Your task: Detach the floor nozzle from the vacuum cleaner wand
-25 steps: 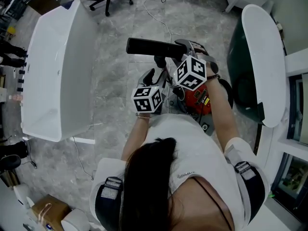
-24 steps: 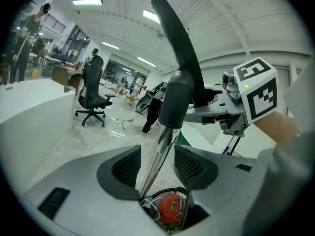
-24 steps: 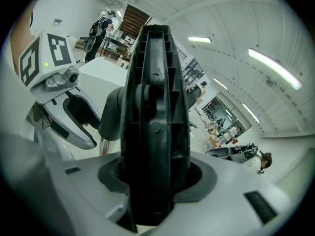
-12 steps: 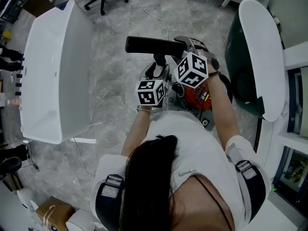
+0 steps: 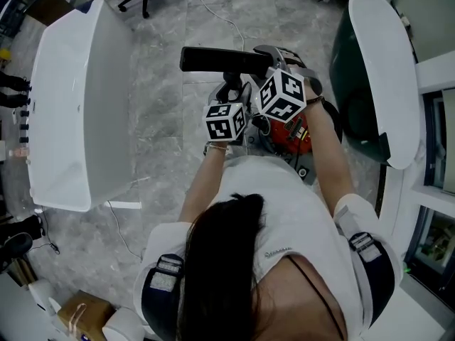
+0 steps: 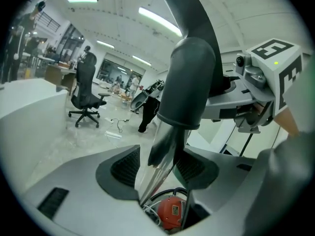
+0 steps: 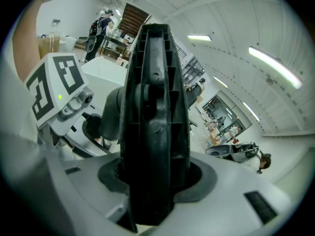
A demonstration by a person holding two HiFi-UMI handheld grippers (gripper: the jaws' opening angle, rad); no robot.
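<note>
White table [image 5: 78, 98] left of the floor nozzle [image 5: 224, 60]. Just beside the nozzle, my left tool [image 6: 156, 166], jaws just opening, loosely straddles the wand [image 6: 189, 82]. My right tool [image 7: 152, 176] clamps the nozzle above grey marbled floor [image 5: 160, 119].

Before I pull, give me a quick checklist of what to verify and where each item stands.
1. Right gripper clamped on the floor nozzle: ok, both pads press on it.
2. Left gripper gripping the wand: not ok. The wand sits between its jaws, but they have just been opening and the pads do not press on it.
3. Latch at the joint released: cannot tell, no view shows it.
4. Room to draw the nozzle away: ok. There is open floor beside it, and the white table stands apart.
</note>
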